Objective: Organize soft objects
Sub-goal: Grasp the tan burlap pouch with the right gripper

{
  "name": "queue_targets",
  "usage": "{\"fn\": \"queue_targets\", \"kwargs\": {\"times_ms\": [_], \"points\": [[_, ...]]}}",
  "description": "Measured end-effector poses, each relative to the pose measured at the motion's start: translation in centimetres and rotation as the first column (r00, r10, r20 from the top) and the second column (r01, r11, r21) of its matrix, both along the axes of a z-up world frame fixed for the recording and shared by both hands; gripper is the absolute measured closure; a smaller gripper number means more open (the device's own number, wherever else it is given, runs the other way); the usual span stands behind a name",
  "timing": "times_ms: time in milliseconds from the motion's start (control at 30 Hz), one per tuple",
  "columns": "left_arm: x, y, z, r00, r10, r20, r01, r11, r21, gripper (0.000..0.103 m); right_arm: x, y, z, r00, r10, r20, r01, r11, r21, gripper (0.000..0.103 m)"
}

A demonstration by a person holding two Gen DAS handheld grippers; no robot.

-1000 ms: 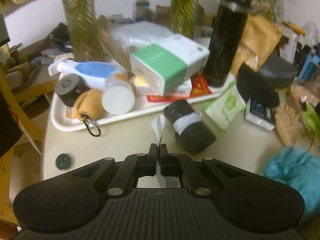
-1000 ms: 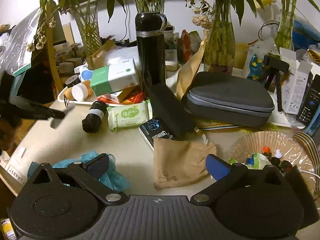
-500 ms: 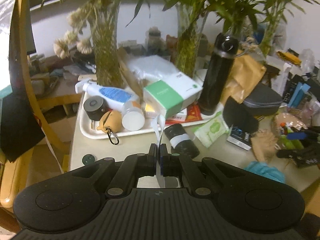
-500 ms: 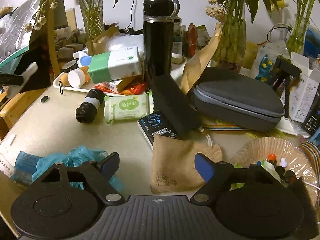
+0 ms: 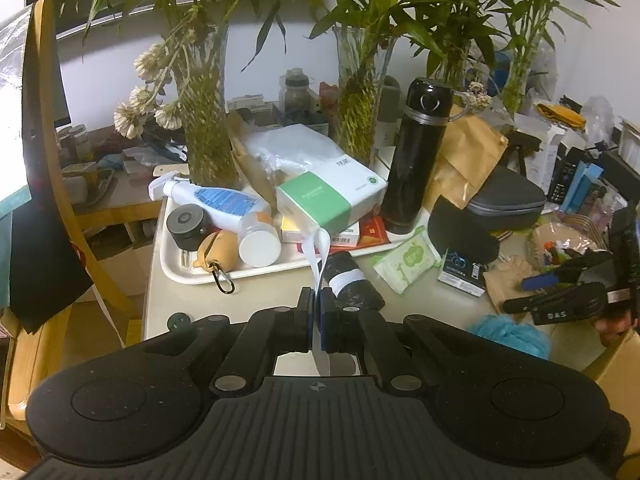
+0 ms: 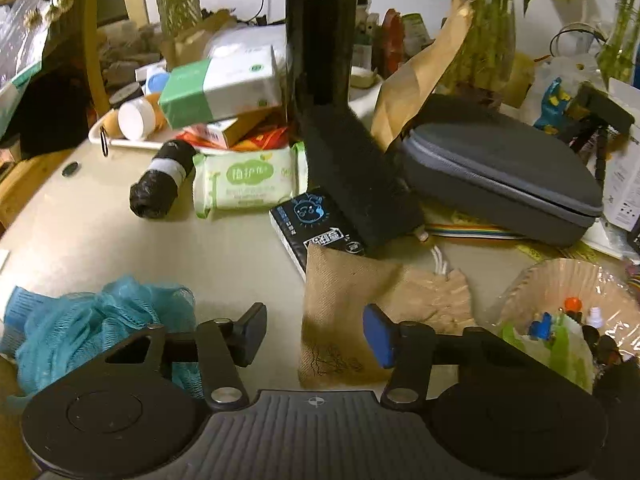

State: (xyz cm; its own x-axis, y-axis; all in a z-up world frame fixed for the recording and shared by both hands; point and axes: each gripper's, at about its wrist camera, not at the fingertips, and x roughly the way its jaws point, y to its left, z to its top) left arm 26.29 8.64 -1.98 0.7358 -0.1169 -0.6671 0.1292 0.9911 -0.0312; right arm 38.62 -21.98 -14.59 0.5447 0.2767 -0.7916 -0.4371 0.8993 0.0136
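Note:
My left gripper (image 5: 318, 304) is shut on a thin white strip (image 5: 320, 252) that curls up from its jaws, held in the air above the table's near edge. Past it lie a black roll with a white band (image 5: 352, 280) and a green wipes pack (image 5: 408, 260). In the right wrist view my right gripper (image 6: 314, 324) hangs low over a brown burlap pouch (image 6: 348, 300). Its jaws are closing, the pouch's left part lies between them, and the pads do not press on it. A teal mesh sponge (image 6: 92, 320) lies to its left.
A white tray (image 5: 176, 268) at the back left holds a green-and-white tissue box (image 5: 332, 196), bottles and a tan keychain pouch. A black flask (image 5: 416, 160), a grey zip case (image 6: 500, 176), a paper bowl (image 6: 560, 280) of small items and glass vases crowd the table.
The left gripper rose and drew back with the white strip still in its jaws. The right gripper sank towards the burlap pouch and its jaws narrowed.

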Motion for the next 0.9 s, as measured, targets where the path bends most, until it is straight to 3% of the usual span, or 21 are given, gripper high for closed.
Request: {"fn": "queue_targets", "kwargs": {"times_ms": [333, 400, 500, 900], "points": [[0.2, 0.2, -0.5, 1.0, 0.011, -0.026, -0.01, 1.0, 0.013, 0.099, 1.9, 0.3, -2.1, 0.999, -0.029, -0.032, 0.028, 0.998, -0.052, 0.065], [0.2, 0.0, -0.5, 1.0, 0.005, -0.027, -0.005, 1.0, 0.015, 0.099, 2.2, 0.4, -2.7, 0.998, -0.034, -0.046, 0.031, 0.997, -0.074, 0.085], [0.2, -0.3, -0.6, 1.0, -0.007, -0.03, 0.007, 1.0, 0.019, 0.099, 2.2, 0.5, -2.7, 0.998, -0.044, -0.044, 0.04, 0.995, -0.087, 0.098], [-0.2, -1.0, -0.3, 0.999, -0.027, -0.024, 0.027, 0.999, 0.023, 0.099, 1.2, -1.3, 3.1, 0.993, -0.111, 0.031, 0.11, 0.993, 0.033, 0.099]]}}
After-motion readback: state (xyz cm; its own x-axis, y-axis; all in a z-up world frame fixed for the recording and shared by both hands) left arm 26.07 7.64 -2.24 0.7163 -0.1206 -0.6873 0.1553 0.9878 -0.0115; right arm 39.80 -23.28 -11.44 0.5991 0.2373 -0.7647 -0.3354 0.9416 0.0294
